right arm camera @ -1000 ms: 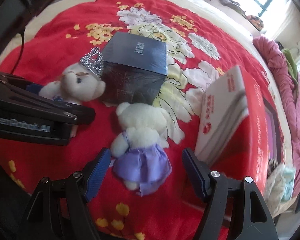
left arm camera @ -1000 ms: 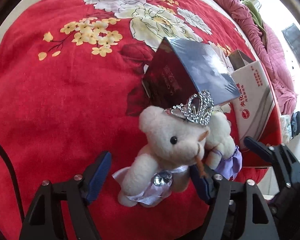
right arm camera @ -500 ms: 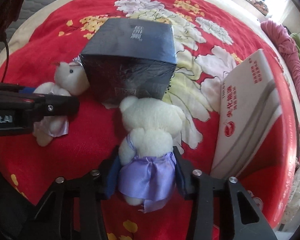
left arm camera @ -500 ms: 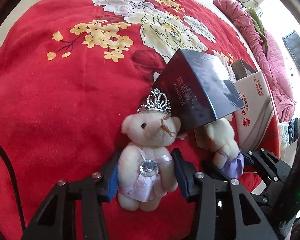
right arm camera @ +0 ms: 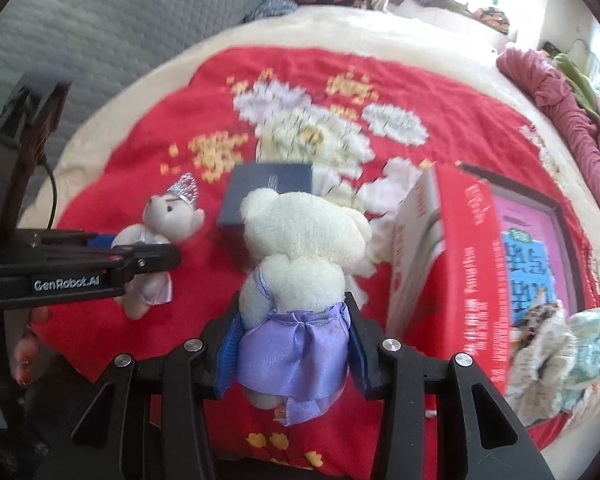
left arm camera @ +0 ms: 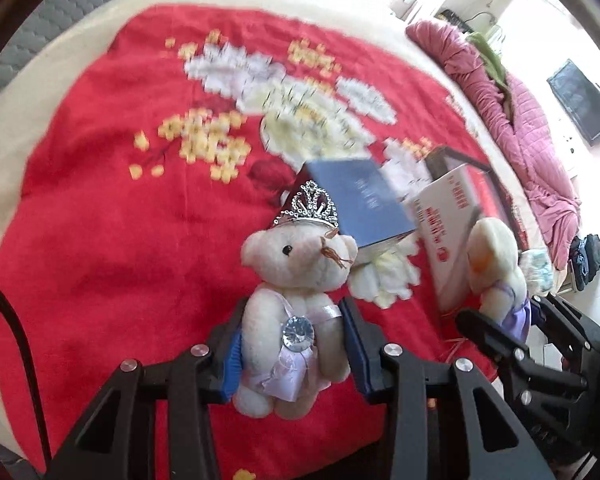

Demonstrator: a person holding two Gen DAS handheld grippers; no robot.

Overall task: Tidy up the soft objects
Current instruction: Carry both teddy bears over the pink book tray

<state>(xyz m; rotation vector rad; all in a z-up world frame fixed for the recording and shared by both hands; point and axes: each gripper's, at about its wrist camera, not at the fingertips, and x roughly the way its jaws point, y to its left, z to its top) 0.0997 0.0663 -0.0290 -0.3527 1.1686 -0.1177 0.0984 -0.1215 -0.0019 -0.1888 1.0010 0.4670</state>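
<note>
Left gripper [left arm camera: 294, 346] clamped on crowned teddy bear [left arm camera: 296, 280], jaws closing the last bit on its waist, held above red flowered blanket [left arm camera: 100, 208]. Right gripper [right arm camera: 292, 354] clamped on teddy bear in purple skirt [right arm camera: 300, 264], also clear of blanket. Beyond: dark blue box [right arm camera: 270, 184], then red carton [right arm camera: 452, 256] at right.

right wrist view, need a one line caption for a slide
Right gripper clamps a cream teddy bear in a purple skirt above the red floral blanket, facing a dark blue box.
</note>
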